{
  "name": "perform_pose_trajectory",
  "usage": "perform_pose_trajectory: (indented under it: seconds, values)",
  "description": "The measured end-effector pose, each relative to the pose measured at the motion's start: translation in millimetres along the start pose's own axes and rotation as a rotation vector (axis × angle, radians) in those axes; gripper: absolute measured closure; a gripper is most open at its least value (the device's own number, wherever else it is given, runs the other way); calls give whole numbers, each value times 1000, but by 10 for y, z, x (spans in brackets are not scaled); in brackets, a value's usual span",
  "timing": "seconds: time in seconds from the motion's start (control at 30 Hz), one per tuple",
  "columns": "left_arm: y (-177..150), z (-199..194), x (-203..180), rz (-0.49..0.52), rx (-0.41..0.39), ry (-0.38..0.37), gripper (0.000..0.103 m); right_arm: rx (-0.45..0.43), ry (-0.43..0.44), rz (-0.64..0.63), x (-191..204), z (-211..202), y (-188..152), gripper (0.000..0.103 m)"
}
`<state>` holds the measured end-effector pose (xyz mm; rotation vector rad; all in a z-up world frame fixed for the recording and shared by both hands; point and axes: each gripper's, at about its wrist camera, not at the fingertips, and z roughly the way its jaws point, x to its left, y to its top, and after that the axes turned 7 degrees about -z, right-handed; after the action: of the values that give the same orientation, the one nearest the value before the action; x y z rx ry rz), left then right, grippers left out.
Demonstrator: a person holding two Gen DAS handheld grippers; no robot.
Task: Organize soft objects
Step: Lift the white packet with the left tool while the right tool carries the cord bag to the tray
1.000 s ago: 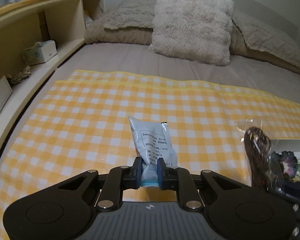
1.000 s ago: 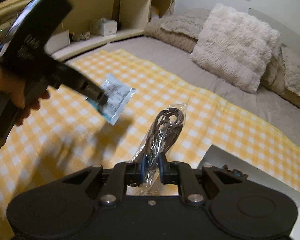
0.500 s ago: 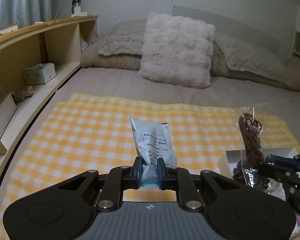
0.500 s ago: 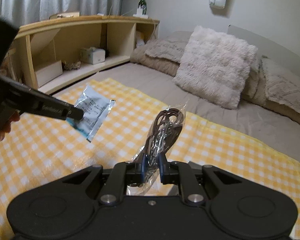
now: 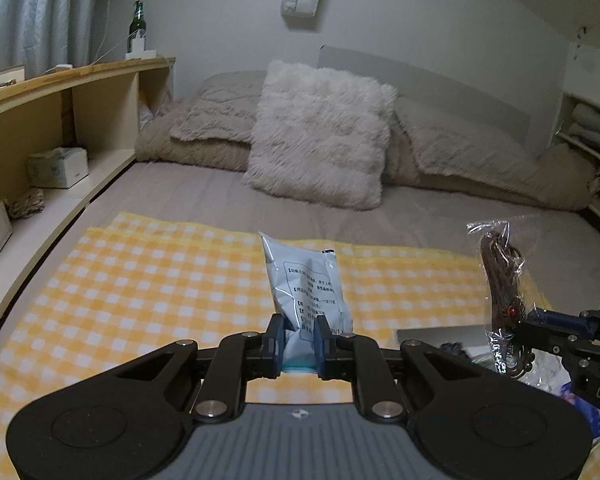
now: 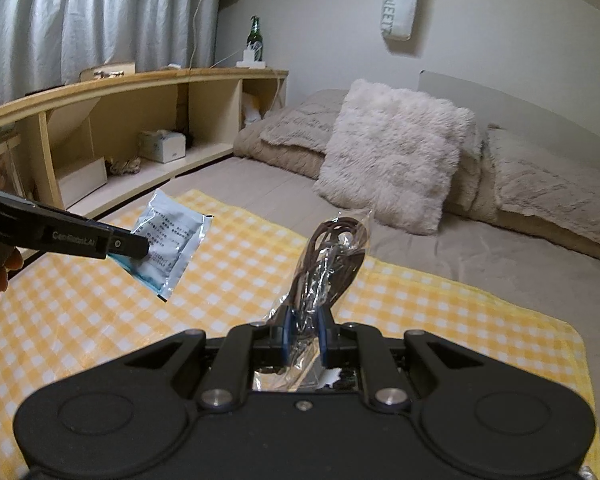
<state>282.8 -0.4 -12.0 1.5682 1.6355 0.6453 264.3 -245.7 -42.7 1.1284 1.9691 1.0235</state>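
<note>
The left gripper (image 5: 298, 346) pinched a printed white sachet (image 5: 306, 280) aloft over the yellow checked cloth (image 5: 140, 280); the right gripper (image 6: 303, 334) clamped a cellophane-bagged brown cord (image 6: 332, 256). A wall pouch (image 6: 400, 4) read "SWEET".

Your left gripper (image 5: 298, 342) is matte black with blue pads (image 5: 279, 338) and silver screws (image 5: 211, 407). Its grey base (image 5: 296, 440) is ribbed. Your right gripper (image 6: 303, 334) matches.

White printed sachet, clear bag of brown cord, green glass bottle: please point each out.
White printed sachet (image 5: 306, 280): left wrist view, on its printed face.
Clear bag of brown cord (image 6: 332, 256): right wrist view, on the cord coil inside.
Green glass bottle (image 6: 255, 42): right wrist view, on its body.
</note>
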Motion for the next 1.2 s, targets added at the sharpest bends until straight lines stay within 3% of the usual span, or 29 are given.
perform_pose_trajectory:
  seconds: [0.43, 0.53, 0.57, 0.6, 0.77, 0.87, 0.93, 1.0, 1.2]
  values:
    - [-71, 84, -533, 36, 1, -143, 89, -21, -120, 75, -584, -431, -197, 89]
    - [-106, 132, -676, 48, 8, -180, 93, -11, -155, 89, -740, -496, -277, 89]
    - [-118, 140, -710, 50, 8, -190, 101, -7, -164, 96, -792, -519, -306, 89]
    - [-125, 157, -750, 53, 10, -199, 103, -3, -175, 105, -847, -538, -338, 89]
    - [-177, 273, -943, 72, 41, -234, 103, 29, -223, 128, -1056, -586, -494, 89]
    - [-194, 410, -949, 80, 101, -246, 97, 53, -239, 134, -1147, -579, -581, 89]
    - [-238, 543, -896, 74, 156, -222, 86, 61, -241, 142, -1192, -583, -629, 89]
    - [-290, 672, -804, 64, 194, -191, 65, 68, -241, 141, -1220, -581, -661, 89]
    - [-353, 963, -573, 15, 237, -117, 58, 77, -228, 147, -1266, -529, -704, 89]
